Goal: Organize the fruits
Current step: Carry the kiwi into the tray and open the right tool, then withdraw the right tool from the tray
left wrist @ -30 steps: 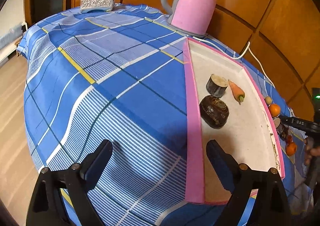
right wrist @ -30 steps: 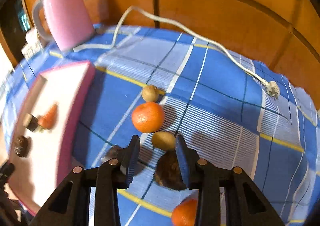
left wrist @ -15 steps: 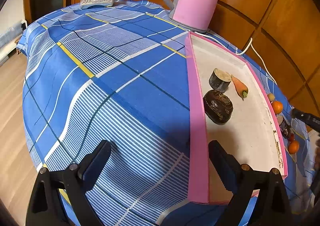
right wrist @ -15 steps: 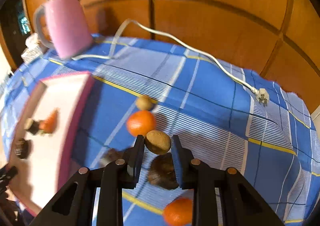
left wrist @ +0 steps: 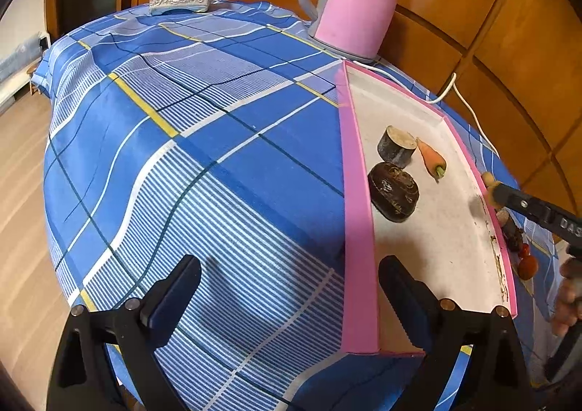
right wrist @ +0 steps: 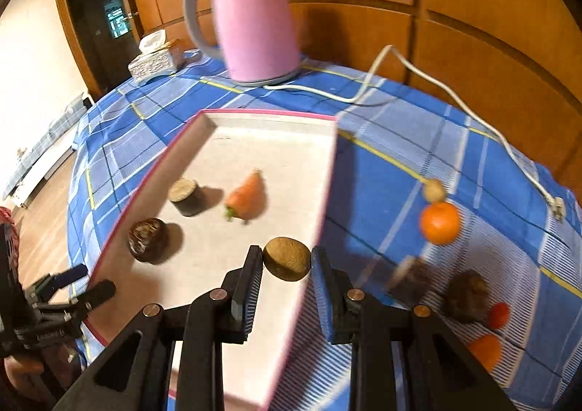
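Take the pink-rimmed tray [right wrist: 203, 116] as your landmark: it lies on the blue plaid cloth [left wrist: 203, 163] in front of the pink kettle [right wrist: 254, 22], and everything that matters sits either inside it or off its right wall. Inside, toward the left wall, you have a dark round lump [right wrist: 147, 239], a short cut cylinder [right wrist: 186, 197] beyond it, and a carrot [right wrist: 245, 200] near the middle. Off the tray's right wall, on the cloth, lie a large orange [right wrist: 439, 222], a small tan fruit [right wrist: 433, 190] just beyond it, two dark rough pieces, a small red fruit and a second orange nearer you. Your right gripper [right wrist: 286, 267] is clamped on the kiwi [right wrist: 286, 259], one pad on each end, so the fruit's long axis runs across from jaw to jaw. In the right wrist view the kiwi appears over the tray's near right part, just inside the right wall; how high it hangs, you cannot tell. The drop, I judge, wants a small shift further in, away from that wall and short of the carrot, before you lower and let go. Your left gripper [left wrist: 291, 296] hangs wide apart and holding nothing at the tray's near left wall, straddling the rim, so the right hand is the one placed for this.
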